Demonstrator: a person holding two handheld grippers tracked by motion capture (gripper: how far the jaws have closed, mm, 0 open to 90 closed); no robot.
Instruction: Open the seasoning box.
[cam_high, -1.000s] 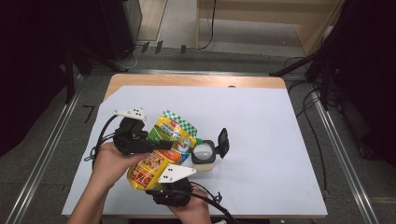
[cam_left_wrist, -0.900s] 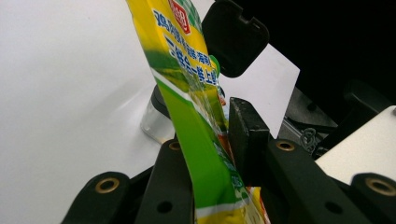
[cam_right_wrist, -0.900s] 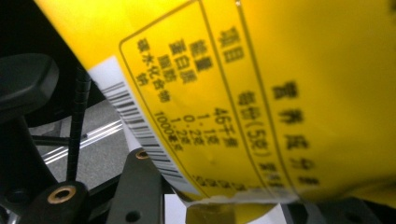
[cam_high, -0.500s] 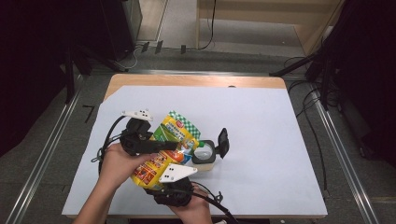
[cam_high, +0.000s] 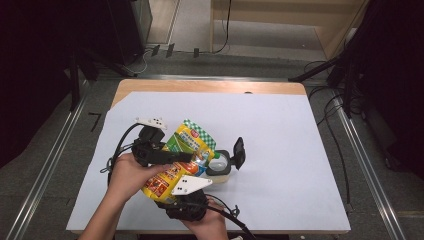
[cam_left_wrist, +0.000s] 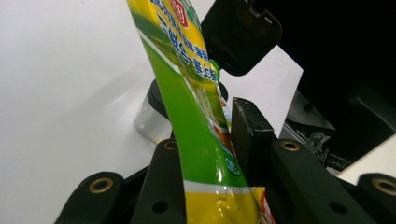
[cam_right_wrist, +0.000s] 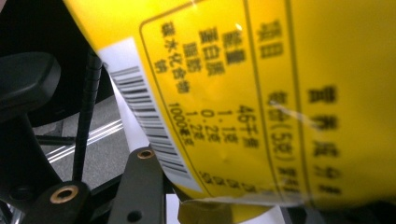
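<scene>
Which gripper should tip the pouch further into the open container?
Left, probably: the left gripper clamps the pouch near its top, right beside the container. The right gripper holds its lower end.

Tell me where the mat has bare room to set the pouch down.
Bare white mat lies right of the open-lidded clear container, up to the right and far edges. The far-left corner is bare too. It is crowded near the front-left: the pouch, the left gripper and the right gripper cluster there.
</scene>
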